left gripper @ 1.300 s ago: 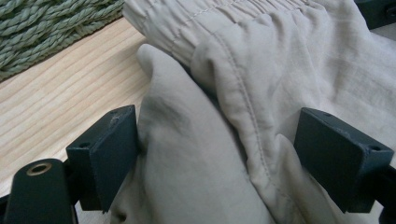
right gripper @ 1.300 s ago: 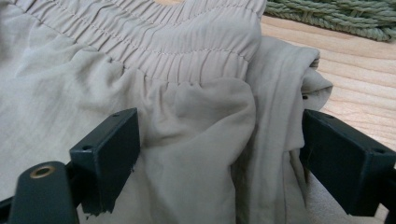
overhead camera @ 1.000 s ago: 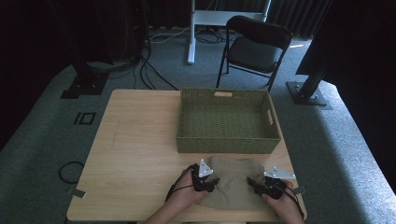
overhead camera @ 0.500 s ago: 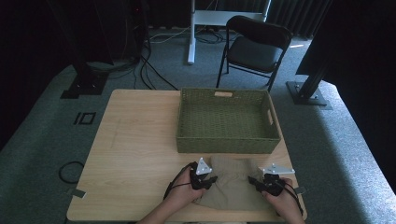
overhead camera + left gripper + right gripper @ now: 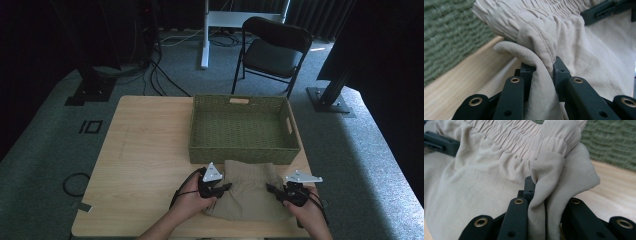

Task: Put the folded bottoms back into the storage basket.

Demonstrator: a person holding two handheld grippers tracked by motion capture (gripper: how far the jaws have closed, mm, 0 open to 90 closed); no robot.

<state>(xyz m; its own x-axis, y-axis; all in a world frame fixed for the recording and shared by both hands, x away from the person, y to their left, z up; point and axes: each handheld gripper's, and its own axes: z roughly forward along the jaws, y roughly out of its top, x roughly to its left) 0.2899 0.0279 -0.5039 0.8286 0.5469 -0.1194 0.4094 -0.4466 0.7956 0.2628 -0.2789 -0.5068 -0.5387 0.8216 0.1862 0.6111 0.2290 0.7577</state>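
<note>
Left gripper [image 5: 544, 72]: the jaws are clamped on a bunched fold of the beige cloth [image 5: 584, 50], taken just below its gathered elastic hem. The fold rises between the two black jaws and spills over their tips. The jaws closed onto this fold within the last second.

Right gripper [image 5: 537, 191]: the jaws pinch a matching fold of the cloth [image 5: 486, 182] at the opposite end of the same hem. The fabric stands up between the jaws and drapes to the right over the outer one. These jaws also closed onto the fold within the last second.

In the high view, the left gripper [image 5: 225, 188] grips the cloth's left edge and the right gripper [image 5: 272, 190] grips its right edge, with the cloth [image 5: 247, 192] spread between them. Each gripper carries a grey plate on top and a trailing cable. A hand holds each gripper from the near side.

The cloth lies at the near edge of the table [image 5: 145, 165], just in front of the basket [image 5: 244, 154]. Its far hem lies close against the basket's near wall. The basket is green, woven and rectangular, and stands at the far right part of the table.

Beyond the table, a chair [image 5: 272, 50] stands on the carpet.
</note>
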